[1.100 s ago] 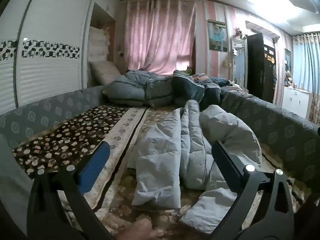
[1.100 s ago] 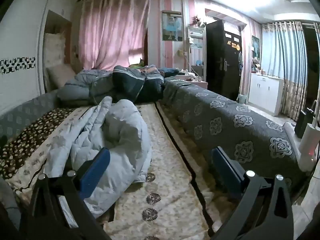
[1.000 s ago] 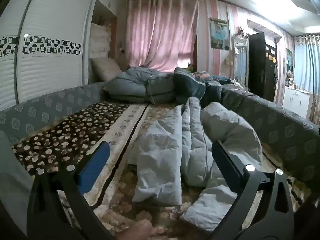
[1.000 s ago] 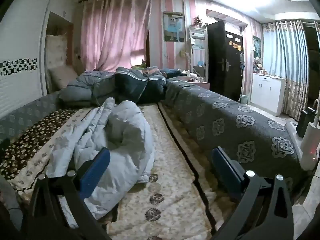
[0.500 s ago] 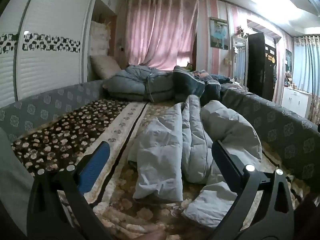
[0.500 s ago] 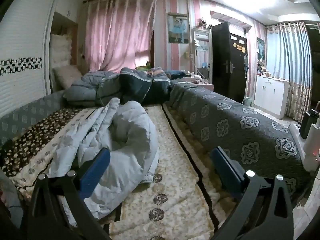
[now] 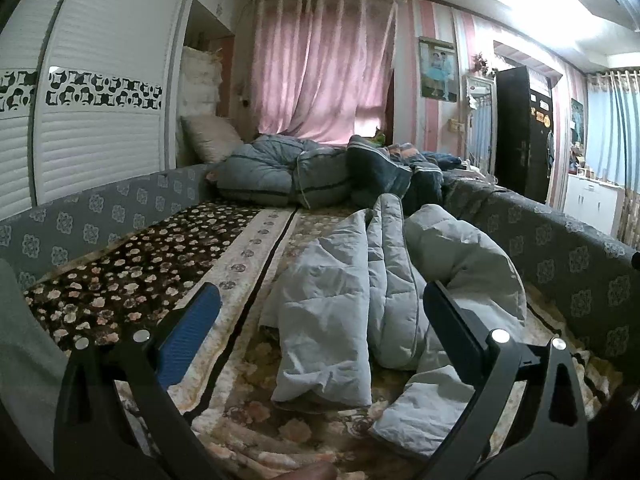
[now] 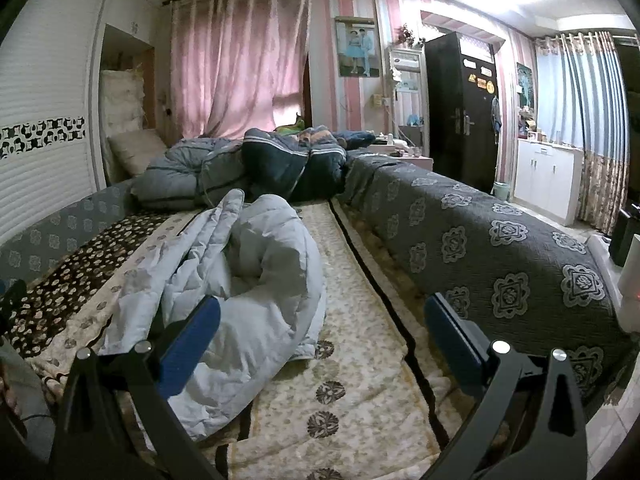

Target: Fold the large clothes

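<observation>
Fingers of left gripper [image 7: 320,328] and right gripper [image 8: 322,328] spread wide, holding nothing. Pale blue padded coat [image 7: 384,280] crumpled on floral bedspread [image 8: 352,340], just ahead. Advice: grab hem corners, pull flat before folding.

We see one large garment, a pale grey-blue quilted padded coat [image 7: 384,280], lying crumpled on the bed. In the left wrist view it fills the centre and lower right of the frame, with long folds running away from us and one flat part near the bottom. In the right wrist view the coat [image 8: 256,276] lies at centre left, bunched in a rounded heap.
</observation>
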`<state>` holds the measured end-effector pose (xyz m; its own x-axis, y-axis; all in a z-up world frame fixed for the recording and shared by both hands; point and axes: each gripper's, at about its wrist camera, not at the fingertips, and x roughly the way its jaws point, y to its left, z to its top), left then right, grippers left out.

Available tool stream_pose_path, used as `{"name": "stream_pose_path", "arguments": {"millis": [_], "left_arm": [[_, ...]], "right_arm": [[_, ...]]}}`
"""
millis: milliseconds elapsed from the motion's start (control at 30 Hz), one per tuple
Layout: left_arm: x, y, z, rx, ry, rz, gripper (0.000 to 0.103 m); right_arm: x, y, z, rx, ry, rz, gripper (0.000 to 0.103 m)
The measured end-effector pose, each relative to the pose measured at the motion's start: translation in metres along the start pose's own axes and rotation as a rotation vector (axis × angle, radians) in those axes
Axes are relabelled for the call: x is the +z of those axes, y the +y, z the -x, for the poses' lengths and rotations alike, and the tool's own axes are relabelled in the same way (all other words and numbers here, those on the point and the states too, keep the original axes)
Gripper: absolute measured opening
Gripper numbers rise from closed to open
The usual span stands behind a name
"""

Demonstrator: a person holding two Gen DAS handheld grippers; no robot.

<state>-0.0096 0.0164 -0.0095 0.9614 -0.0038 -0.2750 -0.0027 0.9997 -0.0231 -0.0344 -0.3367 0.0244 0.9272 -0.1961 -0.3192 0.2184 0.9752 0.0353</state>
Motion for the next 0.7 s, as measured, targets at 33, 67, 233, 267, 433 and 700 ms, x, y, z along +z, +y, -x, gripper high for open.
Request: {"name": "stream_pose_path", "arguments": {"millis": [33,67,233,267,433,700], "left_arm": [[0.0001,0.0013,-0.0002,0.001,0.0,0.003,0.1],[0.0,0.0032,-0.0007,0.001,0.0,0.006,0.1],[0.0002,0.0079,-0.0015,0.013,-0.003,0.011,0.1],[0.001,0.0083,-0.002,0.013,-0.003,0.012,0.1],[0.002,0.0087,-0.0025,0.021,-0.002,0.011,0.1],[0.0028,0.0099,-0.0072,0.025,0.012,0.014,0.1]], "right_arm": [[0.0004,0.0009,0.0,-0.003,-0.002,0.003,0.102],[-0.0002,0.0008,-0.0012,-0.003,-0.001,0.004,0.102],[0.0,0.0033,-0.0022,-0.002,-0.002,0.009,0.102],[-0.0003,0.0018,-0.0016,-0.002,0.0,0.005,0.102],[-0.0016,0.0009,-0.0029,-0.005,0.006,0.007,0.102],[-0.0049,-0.0044,-0.0061,-0.026,0.016,0.002,0.102]]}}
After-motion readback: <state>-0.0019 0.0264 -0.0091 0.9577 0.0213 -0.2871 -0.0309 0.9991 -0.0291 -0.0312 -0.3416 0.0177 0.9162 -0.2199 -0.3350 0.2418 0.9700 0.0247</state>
